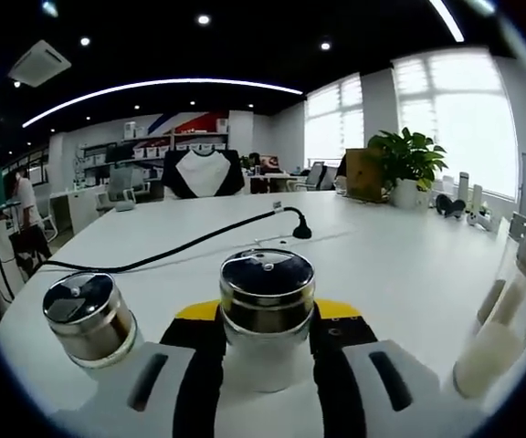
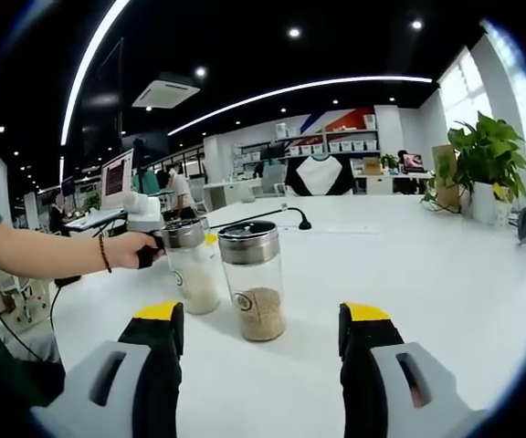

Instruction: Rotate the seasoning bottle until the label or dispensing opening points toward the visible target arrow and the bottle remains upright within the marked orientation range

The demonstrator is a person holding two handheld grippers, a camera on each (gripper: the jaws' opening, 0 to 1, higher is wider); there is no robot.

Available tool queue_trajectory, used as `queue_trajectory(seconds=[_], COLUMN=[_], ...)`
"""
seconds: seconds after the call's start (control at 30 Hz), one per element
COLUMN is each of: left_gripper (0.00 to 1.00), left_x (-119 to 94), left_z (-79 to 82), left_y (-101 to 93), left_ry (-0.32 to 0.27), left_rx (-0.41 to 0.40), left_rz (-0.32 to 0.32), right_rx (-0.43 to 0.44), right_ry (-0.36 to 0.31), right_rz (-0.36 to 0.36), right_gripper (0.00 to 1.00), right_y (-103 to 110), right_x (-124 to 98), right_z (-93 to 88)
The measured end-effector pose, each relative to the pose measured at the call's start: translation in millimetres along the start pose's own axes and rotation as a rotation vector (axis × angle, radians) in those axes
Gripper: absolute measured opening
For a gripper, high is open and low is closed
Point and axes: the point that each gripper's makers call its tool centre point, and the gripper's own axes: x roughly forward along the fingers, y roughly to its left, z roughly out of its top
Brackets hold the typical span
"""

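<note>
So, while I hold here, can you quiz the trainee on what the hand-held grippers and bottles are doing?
1. True or false: the right hand-held gripper is shut on the brown seasoning bottle.
2. What lies across the white table behind the bottles? A) a black cable B) a towel C) a knife
3. Fill in: the bottle clamped by the left hand-held gripper holds ___ contents.

Key: 1 false, its jaws are open and the bottle stands ahead of them; 2 A; 3 white.
</note>
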Motion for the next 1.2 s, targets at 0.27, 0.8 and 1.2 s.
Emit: queue_trajectory(seconds=[0.27, 0.8, 1.2], left_gripper=[0.37, 0.37, 0.37], left_x=[-0.4, -5.4, -21.3], left_z=[-0.3, -2.5, -8.2], left_y=[0.3, -0.4, -9.1], left_ry=[0.005, 0.005, 0.007], left_rx=[0.005, 0.018, 0.026], left_rz=[0.008, 0.008, -0.001], right_rx=[0.012, 0.025, 0.027], right_ry=[-0.003, 0.005, 0.011], right_rz=[-0.009, -0.012, 0.0], right_gripper=[0.69, 0.69, 0.69], right_y=[-1.7, -1.2, 2.8], right_x=[-1.5, -1.0, 1.4], right_z=[-0.5, -3.0, -2.1])
